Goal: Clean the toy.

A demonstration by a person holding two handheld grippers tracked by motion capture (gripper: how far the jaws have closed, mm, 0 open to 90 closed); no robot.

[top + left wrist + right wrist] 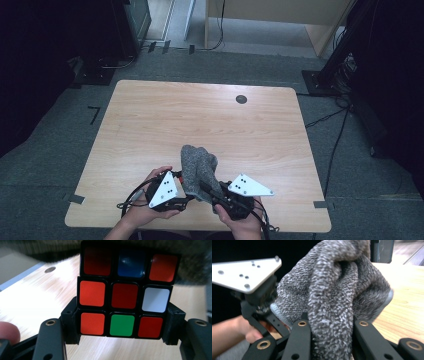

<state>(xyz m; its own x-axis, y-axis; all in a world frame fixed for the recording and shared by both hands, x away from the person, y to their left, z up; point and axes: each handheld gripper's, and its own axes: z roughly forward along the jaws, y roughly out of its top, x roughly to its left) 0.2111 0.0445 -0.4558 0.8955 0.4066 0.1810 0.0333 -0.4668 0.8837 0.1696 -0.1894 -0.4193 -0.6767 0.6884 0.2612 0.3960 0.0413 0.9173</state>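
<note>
Both hands low at near table edge [150,100], grippers angled inward. Left gripper [122,322] clamps puzzle cube [125,292]; right gripper [329,332] pinches grey cloth [332,285] over cube.

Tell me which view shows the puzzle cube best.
The left gripper view: the puzzle cube faces the camera, one face of coloured stickers sharp, clamped between that gripper's black jaws. In the high view the grey cloth lies over the spot between the grippers, hiding it. The right gripper view gives the cloth bunched in its own jaws.
</note>
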